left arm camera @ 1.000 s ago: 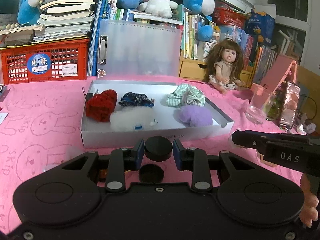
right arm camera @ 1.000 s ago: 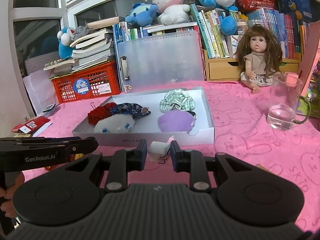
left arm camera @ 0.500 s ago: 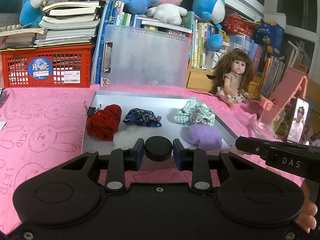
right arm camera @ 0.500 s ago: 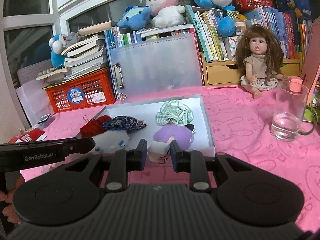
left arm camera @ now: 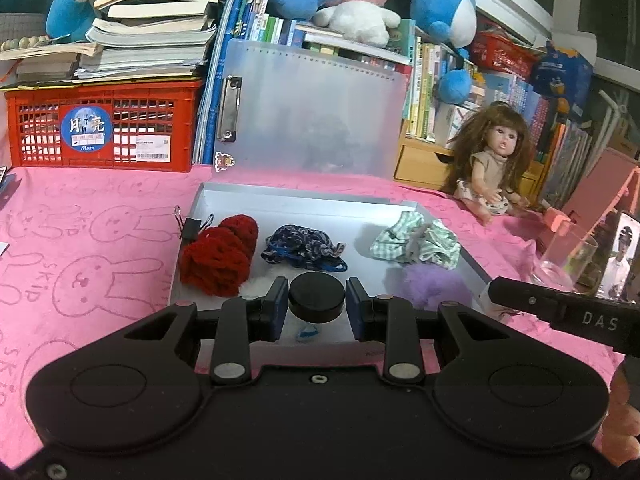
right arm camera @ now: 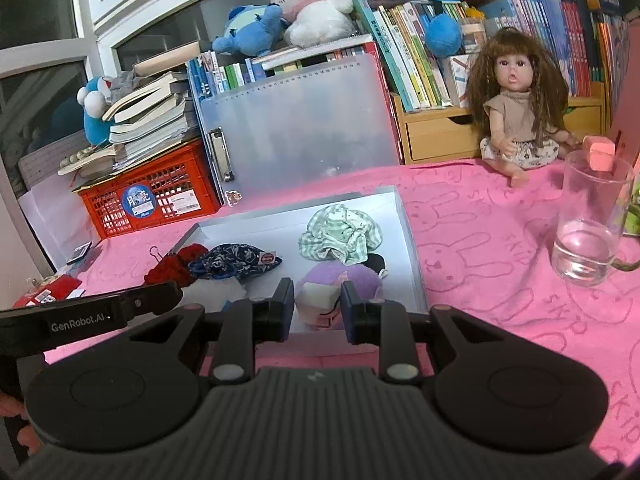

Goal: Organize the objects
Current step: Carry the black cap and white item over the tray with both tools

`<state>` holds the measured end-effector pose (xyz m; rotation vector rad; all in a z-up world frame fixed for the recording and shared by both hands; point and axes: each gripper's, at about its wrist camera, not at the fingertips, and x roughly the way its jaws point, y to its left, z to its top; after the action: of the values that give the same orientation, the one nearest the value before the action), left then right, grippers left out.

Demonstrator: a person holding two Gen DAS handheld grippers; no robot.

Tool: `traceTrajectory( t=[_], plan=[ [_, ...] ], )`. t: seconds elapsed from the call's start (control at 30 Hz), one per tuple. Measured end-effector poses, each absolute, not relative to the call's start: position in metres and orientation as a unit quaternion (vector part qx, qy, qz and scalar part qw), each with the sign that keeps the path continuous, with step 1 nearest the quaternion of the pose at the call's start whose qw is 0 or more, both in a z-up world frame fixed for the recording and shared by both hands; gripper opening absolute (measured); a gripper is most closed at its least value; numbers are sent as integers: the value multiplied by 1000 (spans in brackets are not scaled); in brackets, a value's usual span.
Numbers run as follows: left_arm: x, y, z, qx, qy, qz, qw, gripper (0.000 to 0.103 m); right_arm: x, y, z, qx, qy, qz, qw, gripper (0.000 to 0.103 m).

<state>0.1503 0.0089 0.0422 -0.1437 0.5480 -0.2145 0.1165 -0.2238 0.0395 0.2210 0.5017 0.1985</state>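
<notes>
The pink rabbit-print cloth counter (left arm camera: 100, 248) carries one shallow white cardboard tray (left arm camera: 304, 204) holding five soft bundles: one red knitted piece (left arm camera: 216, 260), one dark blue patterned scrunchie (left arm camera: 300, 246), one green checked scrunchie (left arm camera: 416, 242), one purple fluffy piece (left arm camera: 432, 286) and one white fluffy piece (right arm camera: 216, 290). Both claws tilt downward, side by side over the tray's near edge. The left claw (left arm camera: 317, 304) is clamped on a black round puck (left arm camera: 317, 297); the right claw (right arm camera: 318, 306) is clamped on a small white and pink block (right arm camera: 318, 304).

"moon" on the round blue sticker (left arm camera: 85, 128) of the red crate (left arm camera: 168, 106), "das" on the right gripper (left arm camera: 599, 321), "genrobot.ai" on the left gripper (right arm camera: 78, 326), "skip" on the pink cloth (right arm camera: 520, 248)
</notes>
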Motion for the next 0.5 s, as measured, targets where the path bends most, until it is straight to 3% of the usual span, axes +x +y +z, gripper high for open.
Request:
traceTrajectory(
  t=[0.5],
  plan=[
    [179, 9, 30, -75, 279, -94, 953, 29, 152, -241, 34, 179, 272, 114, 939, 29]
  ],
)
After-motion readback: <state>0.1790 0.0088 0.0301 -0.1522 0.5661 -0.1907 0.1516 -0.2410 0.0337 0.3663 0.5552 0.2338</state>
